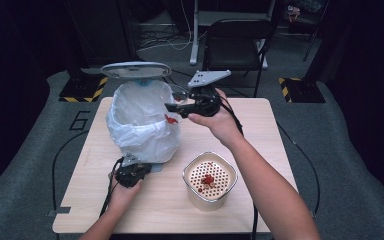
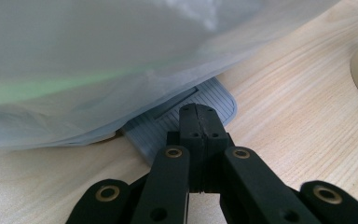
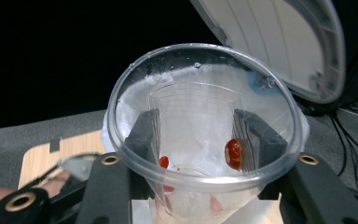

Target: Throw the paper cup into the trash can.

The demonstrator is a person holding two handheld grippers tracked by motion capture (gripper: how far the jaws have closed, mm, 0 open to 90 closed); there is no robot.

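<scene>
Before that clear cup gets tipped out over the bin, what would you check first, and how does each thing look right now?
1. Bin lid raised: ok, it stands open behind the liner.
2. Left gripper holding the grey pedal down: ok, fingers shut and resting on it.
3. Right gripper gripping the clear plastic cup: ok, fingers press both sides.
4. Cup over the white bag opening: ok, its mouth faces the bag.
5. Cup emptied: not ok, red bits cling inside.
6. Strainer bowl out of the way: ok, apart on the table.
</scene>
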